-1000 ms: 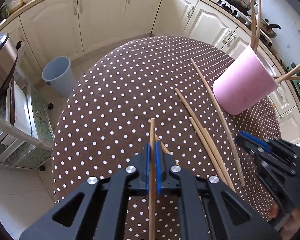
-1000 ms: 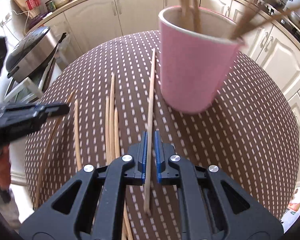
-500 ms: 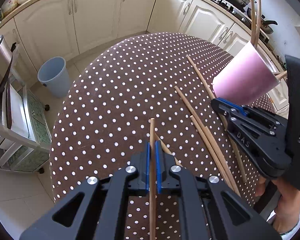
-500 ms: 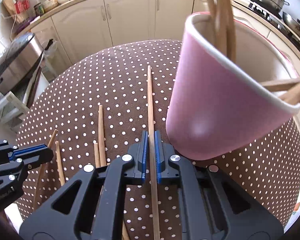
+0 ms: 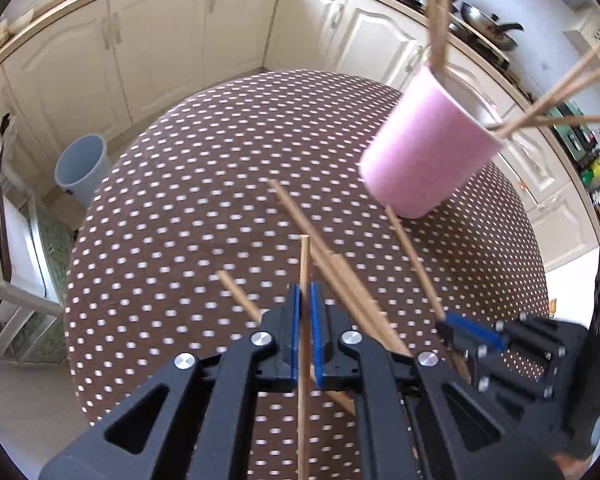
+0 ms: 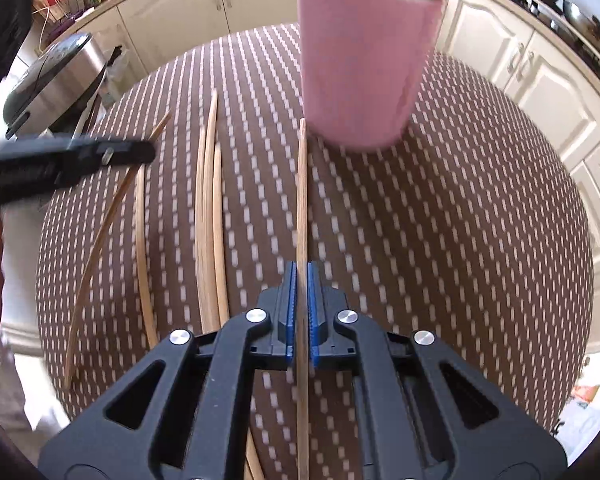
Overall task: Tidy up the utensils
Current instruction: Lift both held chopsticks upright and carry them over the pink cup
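Observation:
A pink cup [image 5: 428,148] with several wooden chopsticks in it stands on the dotted brown table [image 5: 204,184]; it also shows in the right wrist view [image 6: 364,64]. My left gripper [image 5: 305,300] is shut on one chopstick [image 5: 304,276] held above the table. My right gripper [image 6: 301,280] is shut on another chopstick [image 6: 302,200] whose tip points at the cup's base. Several loose chopsticks [image 6: 208,200] lie on the table left of it. The right gripper also shows in the left wrist view [image 5: 472,332], the left gripper in the right wrist view [image 6: 140,152].
A grey bin [image 5: 80,168] stands on the floor beyond the table. Cream cabinets [image 5: 160,48] run behind. A rice cooker [image 6: 52,80] sits at the left, pans [image 5: 488,28] on the stove at the right.
My right gripper has pulled back from the cup and dropped lower, still holding its chopstick. My left gripper has swung right toward the cup with its chopstick.

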### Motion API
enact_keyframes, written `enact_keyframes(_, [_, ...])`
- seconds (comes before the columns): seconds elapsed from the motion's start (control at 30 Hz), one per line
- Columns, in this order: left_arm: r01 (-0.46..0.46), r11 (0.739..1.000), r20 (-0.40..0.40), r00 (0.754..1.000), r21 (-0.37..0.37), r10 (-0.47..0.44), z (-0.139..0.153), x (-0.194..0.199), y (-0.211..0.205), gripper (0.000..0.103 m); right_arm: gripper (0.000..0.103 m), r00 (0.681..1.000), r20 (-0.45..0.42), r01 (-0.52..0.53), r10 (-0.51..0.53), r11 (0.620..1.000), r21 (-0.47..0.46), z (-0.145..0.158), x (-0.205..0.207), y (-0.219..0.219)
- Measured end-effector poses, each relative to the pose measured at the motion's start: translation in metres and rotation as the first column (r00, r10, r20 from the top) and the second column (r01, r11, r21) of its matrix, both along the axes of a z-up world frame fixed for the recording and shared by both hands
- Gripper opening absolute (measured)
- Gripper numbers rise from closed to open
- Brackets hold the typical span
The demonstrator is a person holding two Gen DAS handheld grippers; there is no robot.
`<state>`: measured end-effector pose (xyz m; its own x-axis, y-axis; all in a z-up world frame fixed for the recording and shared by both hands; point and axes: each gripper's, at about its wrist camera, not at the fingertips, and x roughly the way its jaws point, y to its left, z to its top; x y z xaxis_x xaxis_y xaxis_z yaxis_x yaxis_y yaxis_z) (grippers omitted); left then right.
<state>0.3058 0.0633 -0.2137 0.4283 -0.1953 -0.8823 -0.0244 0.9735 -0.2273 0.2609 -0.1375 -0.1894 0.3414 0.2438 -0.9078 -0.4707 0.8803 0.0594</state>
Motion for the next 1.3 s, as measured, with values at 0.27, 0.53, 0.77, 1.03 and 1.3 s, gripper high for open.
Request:
enact_keyframes(0.27, [0.063, 0.998, -0.019, 0.998, 0.008, -0.063, -0.001, 0.002, -0.035, 0.006, 0.006, 1.000, 0.011, 0.028, -0.028, 0.999, 0.029, 0.003, 0.003, -0.009])
enact_keyframes(0.53, [0.063, 0.998, -0.026, 0.998, 0.022, -0.062, 0.003, 0.010, -0.038, 0.006, 0.008, 0.999, 0.027, 0.046, -0.047, 0.998, 0.042, 0.001, 0.030, 0.010])
enact_keyframes(0.77, [0.060, 0.998, -0.023, 0.998, 0.017, -0.060, 0.003, 0.010, -0.034, 0.006, 0.015, 0.997, 0.045, 0.057, -0.057, 0.998, 0.013, 0.004, 0.045, 0.021])
enact_keyframes(1.03, [0.045, 0.999, -0.020, 0.999, 0.019, -0.044, 0.005, 0.017, -0.020, 0.006, 0.023, 0.998, 0.039, 0.038, -0.038, 0.999, 0.013, 0.000, 0.066, 0.038])
enact_keyframes(1.3, [0.061, 0.998, 0.011, 0.998, 0.025, -0.061, 0.021, 0.019, -0.021, 0.006, 0.006, 0.997, 0.082, 0.000, 0.000, 1.000, 0.002, 0.007, 0.059, 0.063])
